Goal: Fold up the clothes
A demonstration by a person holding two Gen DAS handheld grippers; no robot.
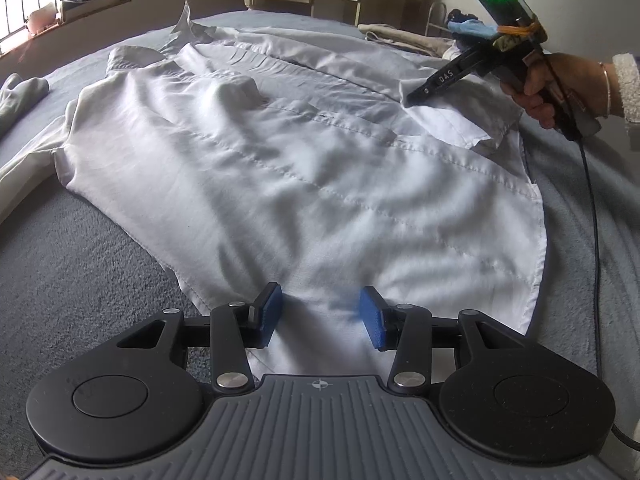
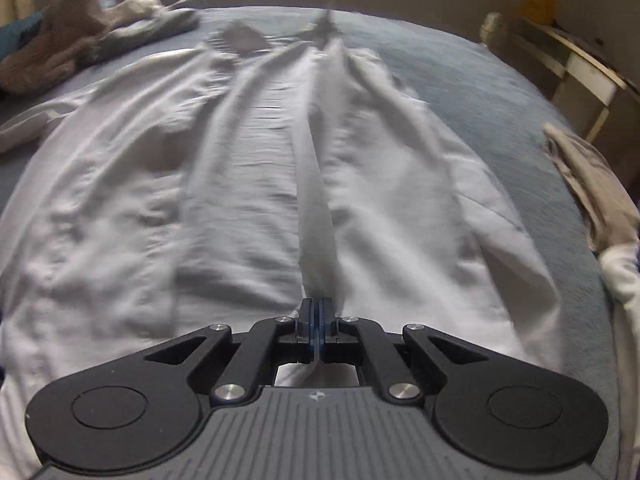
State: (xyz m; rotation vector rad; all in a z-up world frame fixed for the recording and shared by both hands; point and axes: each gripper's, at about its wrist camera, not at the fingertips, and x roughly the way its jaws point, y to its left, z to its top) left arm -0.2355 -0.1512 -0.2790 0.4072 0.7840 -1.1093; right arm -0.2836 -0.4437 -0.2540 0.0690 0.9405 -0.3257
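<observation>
The shirt [image 1: 288, 168] lies spread flat on the bed [image 1: 80, 264], collar end toward the far side. Your right gripper [image 2: 316, 312] is fully closed on a ridge of shirt fabric, which runs taut away from the pads [image 2: 307, 320]; the left wrist view shows your hand [image 1: 548, 84] holding it over the shirt's right edge. Your left gripper [image 1: 320, 316] stands partly open at the near hem, pads apart with fabric lying between them, not pinched. Other clothes [image 2: 72, 48] lie beside the shirt on the bed.
</observation>
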